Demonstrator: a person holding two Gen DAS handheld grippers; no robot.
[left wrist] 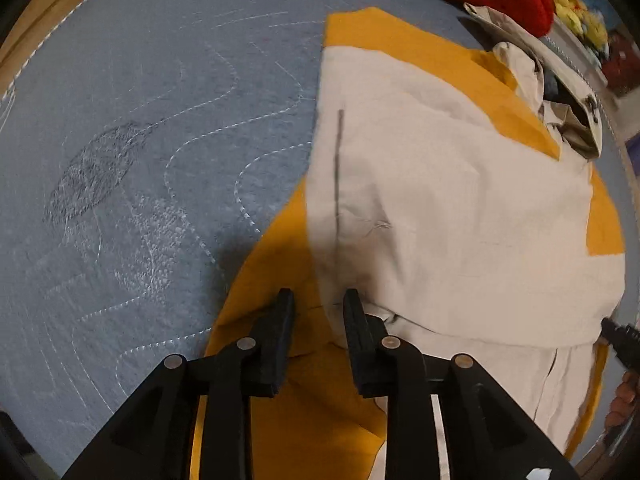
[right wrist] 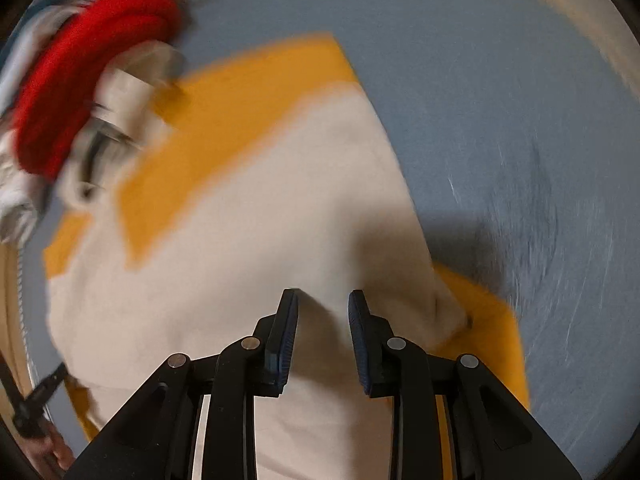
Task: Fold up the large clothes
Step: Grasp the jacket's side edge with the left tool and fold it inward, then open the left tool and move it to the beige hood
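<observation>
Beige garment [left wrist: 460, 200] lies on blue quilt [left wrist: 140, 120] under both parted tools.

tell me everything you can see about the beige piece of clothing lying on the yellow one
The beige garment looks like thin woven cloth, lightly creased, with a dark straight line near its left edge in the left wrist view. It lies mostly flat on the yellow garment, which shows around it at the top, the sides and the near corner, all on a blue quilted mattress. Its near edge is rumpled and folded over. The left gripper stands open over that edge, gripping nothing.
</observation>
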